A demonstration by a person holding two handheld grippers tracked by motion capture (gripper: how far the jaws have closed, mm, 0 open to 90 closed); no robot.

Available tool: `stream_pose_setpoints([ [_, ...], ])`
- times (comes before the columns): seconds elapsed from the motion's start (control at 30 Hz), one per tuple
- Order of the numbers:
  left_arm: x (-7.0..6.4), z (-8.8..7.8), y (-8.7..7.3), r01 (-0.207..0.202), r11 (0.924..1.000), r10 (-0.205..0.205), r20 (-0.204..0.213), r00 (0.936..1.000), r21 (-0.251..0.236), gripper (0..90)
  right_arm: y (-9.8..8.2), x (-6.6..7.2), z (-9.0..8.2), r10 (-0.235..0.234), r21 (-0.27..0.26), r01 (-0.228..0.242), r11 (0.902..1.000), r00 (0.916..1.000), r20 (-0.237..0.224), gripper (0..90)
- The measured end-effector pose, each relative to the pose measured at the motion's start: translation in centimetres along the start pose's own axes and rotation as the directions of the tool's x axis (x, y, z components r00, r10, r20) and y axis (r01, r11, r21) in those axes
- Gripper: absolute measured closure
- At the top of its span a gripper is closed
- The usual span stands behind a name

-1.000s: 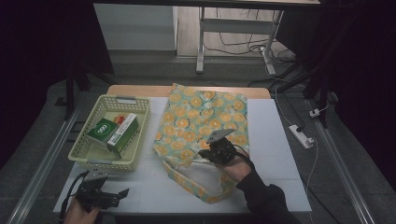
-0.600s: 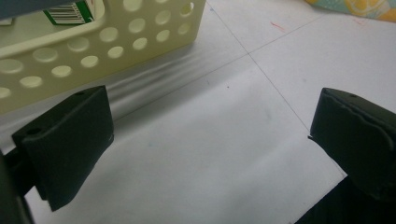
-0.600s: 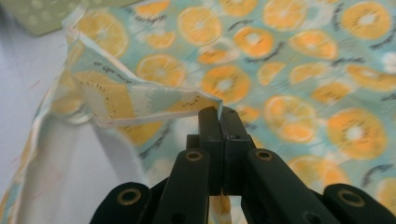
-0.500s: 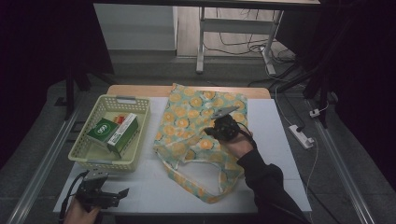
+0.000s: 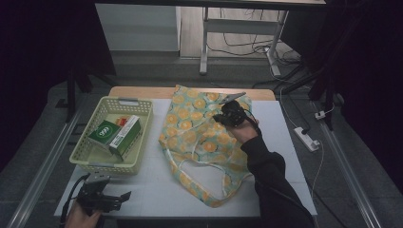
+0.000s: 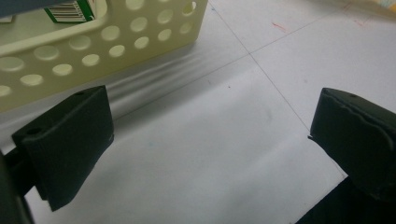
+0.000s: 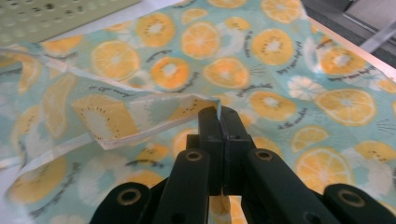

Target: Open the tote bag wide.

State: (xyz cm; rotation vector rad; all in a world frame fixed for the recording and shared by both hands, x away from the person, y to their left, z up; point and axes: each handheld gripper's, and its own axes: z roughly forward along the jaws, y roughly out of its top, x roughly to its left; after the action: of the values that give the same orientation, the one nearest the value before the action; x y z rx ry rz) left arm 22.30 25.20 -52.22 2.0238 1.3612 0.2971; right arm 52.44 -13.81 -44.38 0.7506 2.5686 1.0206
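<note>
A fabric bag [image 5: 199, 137] printed with orange slices lies flat across the middle of the white table, its handles trailing toward the near edge. My right gripper [image 5: 227, 115] hovers over the bag's far half and is shut on a fold of the cloth. The right gripper view has the bag [image 7: 280, 60] spread below and the closed jaws of the right gripper [image 7: 219, 114] pinching a lifted edge. My left gripper [image 5: 124, 195] rests at the near left corner of the table. In its own view the left gripper [image 6: 210, 135] stands open over bare white tabletop.
A pale yellow perforated basket [image 5: 107, 166] sits at the left with a green box [image 5: 119, 135] and other cartons inside; its wall [image 6: 93, 46] is just beyond the left jaws. A power strip [image 5: 308, 138] lies on the floor at the right.
My right gripper has travelled from the bag's near half toward the far side, lifting slightly and drawing the pinched cloth with it. The left gripper has stayed put.
</note>
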Motion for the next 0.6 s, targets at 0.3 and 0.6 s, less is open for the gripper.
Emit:
stream_pose_setpoints([
  [0.3,0.0,0.0,0.0,0.001,1.0,-0.001,0.002,1.0,0.002,0.0,0.4,-1.9,1.1,0.031,0.013,-0.031,0.9994,0.9987,0.04,89.6],
  [0.6,0.0,0.0,0.0,0.001,1.0,-0.001,0.004,1.0,0.002,0.0,-1.1,-3.8,3.5,0.072,0.066,-0.077,0.9949,0.9947,0.074,89.4],
])
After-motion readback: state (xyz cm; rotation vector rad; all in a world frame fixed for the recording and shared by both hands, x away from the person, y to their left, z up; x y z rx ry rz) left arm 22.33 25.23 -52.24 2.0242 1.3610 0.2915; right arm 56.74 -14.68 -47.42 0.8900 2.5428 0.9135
